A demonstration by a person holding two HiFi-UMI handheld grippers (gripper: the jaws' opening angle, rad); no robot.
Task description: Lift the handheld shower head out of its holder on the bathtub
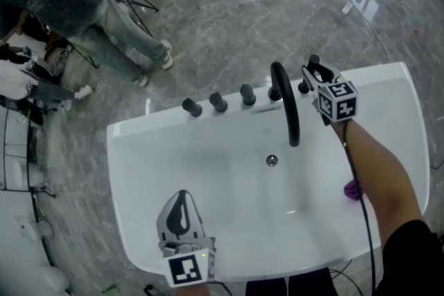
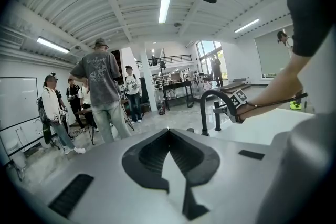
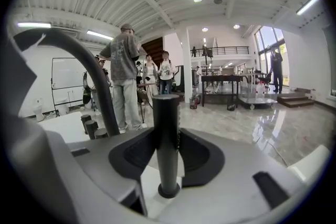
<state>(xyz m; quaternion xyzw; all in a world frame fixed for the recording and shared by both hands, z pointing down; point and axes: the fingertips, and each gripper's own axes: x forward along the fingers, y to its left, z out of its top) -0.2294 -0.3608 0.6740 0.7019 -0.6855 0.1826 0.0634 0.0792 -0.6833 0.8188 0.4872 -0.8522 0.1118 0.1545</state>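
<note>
Left gripper [image 1: 182,195]: jaws shut tip to tip on nothing. You hold it over the bathtub's [image 1: 139,142] near rim, well to your side of the faucet [image 1: 288,104]. It looks parked, since the lift likely needs only one hand.
Right gripper [image 3: 166,136]: across the basin, just right of the faucet at the far rim. Its jaws are partly closed, with the pads against both sides of the shower head [image 3: 166,107].
Shower head: a black stem standing upright between those jaws, its foot seated in the round holder [image 3: 168,190], just right of the faucet.
Why this grip: holding the stem above its foot should let you draw it straight up.
Knobs [image 1: 218,102]: left of the faucet, out of the way.
People [image 1: 104,31]: on the floor beyond the faucet, well apart.
</note>
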